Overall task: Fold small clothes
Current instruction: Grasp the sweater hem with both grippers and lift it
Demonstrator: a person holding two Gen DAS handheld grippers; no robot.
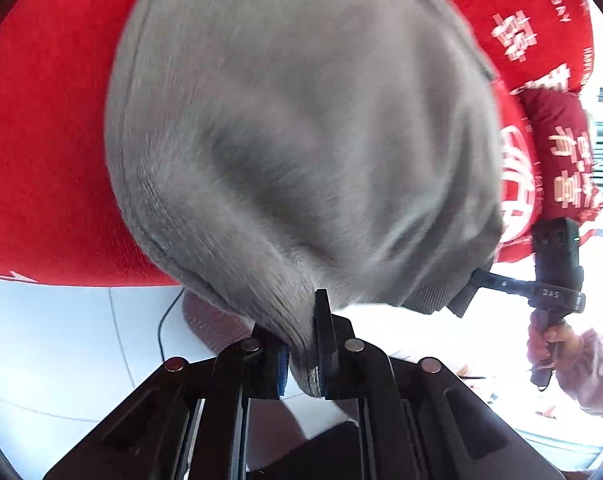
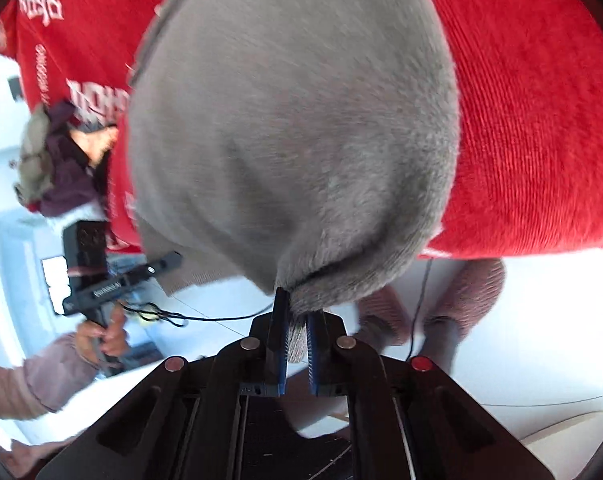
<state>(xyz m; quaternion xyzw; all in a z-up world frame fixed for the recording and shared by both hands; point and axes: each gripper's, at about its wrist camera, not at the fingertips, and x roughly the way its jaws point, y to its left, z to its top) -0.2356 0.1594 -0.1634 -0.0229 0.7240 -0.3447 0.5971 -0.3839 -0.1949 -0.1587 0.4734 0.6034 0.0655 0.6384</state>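
- While both corners were pinched, the grey garment (image 1: 301, 128) hung in front of a red cloth (image 1: 41, 152).
- Left hand-held gripper (image 1: 303, 344): clamped on the garment's lower edge.
- Right hand-held gripper (image 2: 297, 340): likewise clamped on that hem.

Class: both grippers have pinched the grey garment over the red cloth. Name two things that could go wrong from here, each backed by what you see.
1. The left gripper and right gripper each pinch only a small bunch at the edge of the grey garment, so it might slip out when pulled.
2. The red cloth lies directly beneath; dragging the garment could ruck it up.
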